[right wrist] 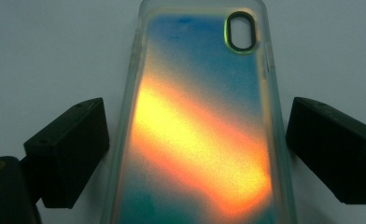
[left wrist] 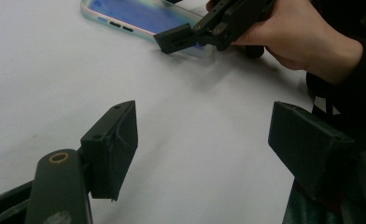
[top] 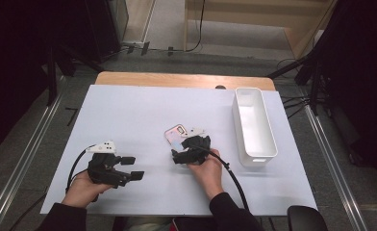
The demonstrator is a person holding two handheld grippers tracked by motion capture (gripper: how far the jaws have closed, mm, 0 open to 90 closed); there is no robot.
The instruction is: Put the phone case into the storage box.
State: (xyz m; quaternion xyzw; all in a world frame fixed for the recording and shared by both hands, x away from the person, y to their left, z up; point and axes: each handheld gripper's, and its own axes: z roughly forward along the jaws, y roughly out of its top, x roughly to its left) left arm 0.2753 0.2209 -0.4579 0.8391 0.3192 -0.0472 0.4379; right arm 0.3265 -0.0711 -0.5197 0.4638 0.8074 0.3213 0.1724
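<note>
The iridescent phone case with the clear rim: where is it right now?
The iridescent phone case lies flat near the middle of the white table sheet, left of the white bin, between the open right gripper jaws.

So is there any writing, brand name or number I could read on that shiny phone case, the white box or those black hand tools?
None can be read: the iridescent phone case, the white bin, the left gripper and the right gripper show no words, numbers or logos.

No text, label, brand, number or sign can be read anywhere in these pictures. The phone case [right wrist: 197, 126] at the frame's centre bears only blue and orange colouring, and the white bin [top: 254, 122] at right is plain.
</note>
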